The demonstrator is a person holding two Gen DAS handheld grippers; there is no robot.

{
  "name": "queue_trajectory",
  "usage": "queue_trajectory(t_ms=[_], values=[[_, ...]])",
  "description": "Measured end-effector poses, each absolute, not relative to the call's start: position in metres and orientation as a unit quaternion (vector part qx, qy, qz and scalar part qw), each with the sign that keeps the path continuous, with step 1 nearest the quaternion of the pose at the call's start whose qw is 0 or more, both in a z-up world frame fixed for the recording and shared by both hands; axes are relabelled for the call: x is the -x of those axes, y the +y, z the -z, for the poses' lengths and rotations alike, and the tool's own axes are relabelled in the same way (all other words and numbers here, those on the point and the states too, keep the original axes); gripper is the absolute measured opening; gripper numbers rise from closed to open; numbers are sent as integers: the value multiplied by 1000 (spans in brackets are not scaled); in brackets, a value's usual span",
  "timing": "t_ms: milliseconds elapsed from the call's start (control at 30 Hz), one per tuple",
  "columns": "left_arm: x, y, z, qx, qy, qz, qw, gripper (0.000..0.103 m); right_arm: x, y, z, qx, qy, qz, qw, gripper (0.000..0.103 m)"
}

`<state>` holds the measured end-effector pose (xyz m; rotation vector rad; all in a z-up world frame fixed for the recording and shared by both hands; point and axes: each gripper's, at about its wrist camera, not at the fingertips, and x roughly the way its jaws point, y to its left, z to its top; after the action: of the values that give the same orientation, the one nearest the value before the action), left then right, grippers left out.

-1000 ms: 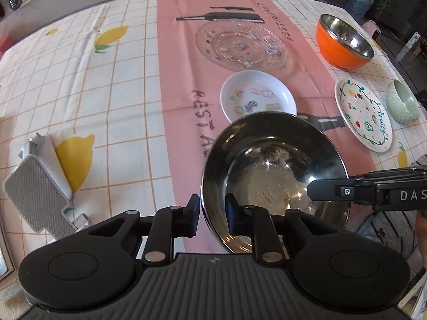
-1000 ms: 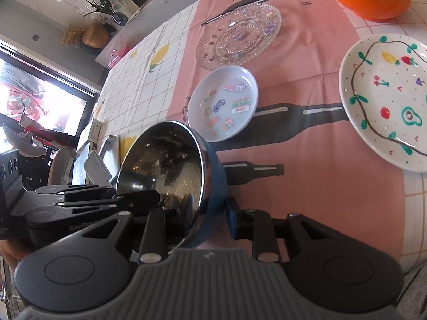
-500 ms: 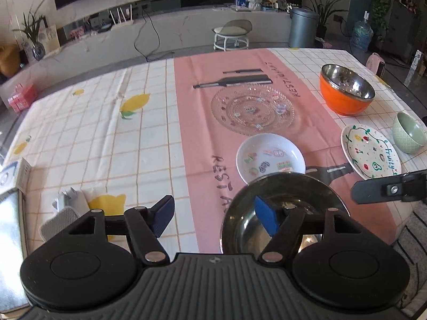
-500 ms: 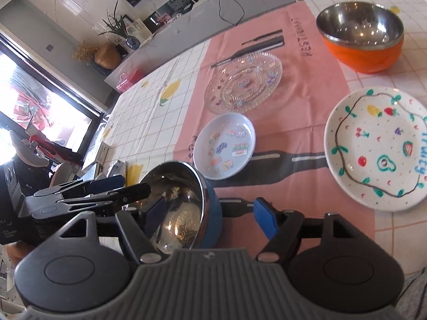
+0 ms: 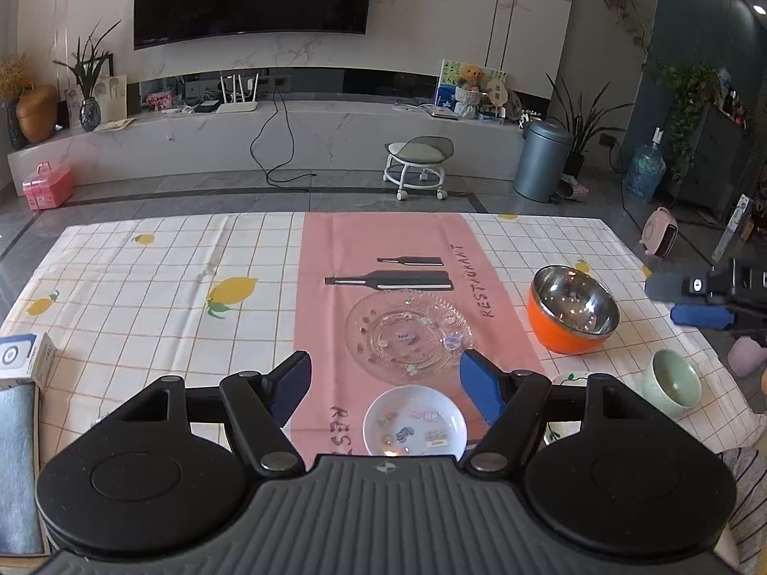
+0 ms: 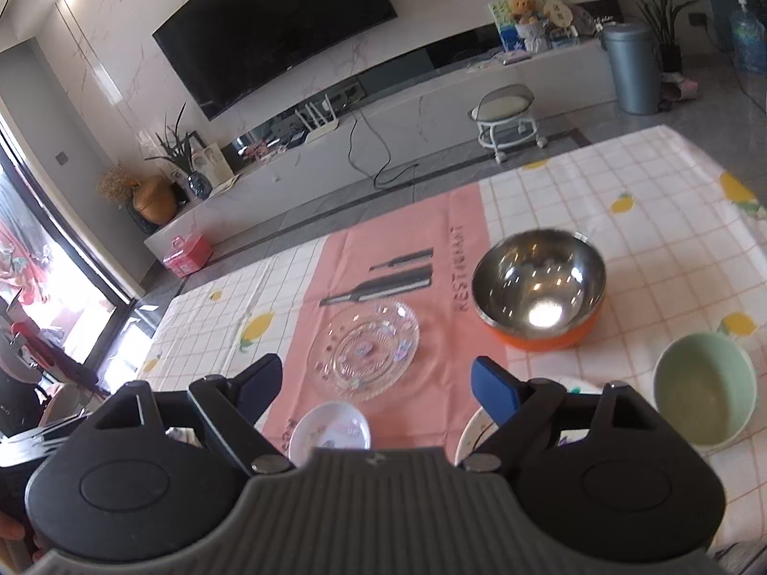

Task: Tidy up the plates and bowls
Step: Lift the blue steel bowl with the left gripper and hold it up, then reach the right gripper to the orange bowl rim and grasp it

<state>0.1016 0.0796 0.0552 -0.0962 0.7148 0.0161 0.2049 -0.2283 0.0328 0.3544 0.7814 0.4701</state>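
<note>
Holding both grippers, left gripper (image 5: 383, 385) and right gripper (image 6: 376, 385), wide and empty, jaws just opened, we see the steel-lined orange bowl (image 6: 539, 294) and the pale green bowl (image 6: 702, 390) sitting empty.

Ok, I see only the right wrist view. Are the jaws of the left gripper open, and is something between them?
Observer: Yes. The left gripper is open; its jaws have just been opening, and nothing is between them.
Operator: And what lies to its left side?
Observer: A small white box with a round blue mark, on the checked cloth near its edge.
</note>
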Motion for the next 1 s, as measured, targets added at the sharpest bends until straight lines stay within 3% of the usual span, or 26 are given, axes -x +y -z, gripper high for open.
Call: queue_trajectory(t_ms=[200, 367, 567, 867, 1000], values=[[-126, 43, -69, -12, 360, -15, 933, 83, -229, -245, -59, -142, 308, -178, 924, 90], [-140, 10, -60, -65, 371, -9, 926, 84, -241, -262, -29, -117, 307, -113, 938, 90], [-177, -12, -38, -5, 405, -10, 914, 84, -272, -288, 21, -156, 362, -89, 915, 87], [-221, -51, -17, 8, 420, 12, 908, 83, -291, -298, 41, -158, 375, -92, 909, 87], [-244, -61, -1, 36, 439, 9, 898, 83, -302, -307, 62, -195, 397, -79, 894, 77]])
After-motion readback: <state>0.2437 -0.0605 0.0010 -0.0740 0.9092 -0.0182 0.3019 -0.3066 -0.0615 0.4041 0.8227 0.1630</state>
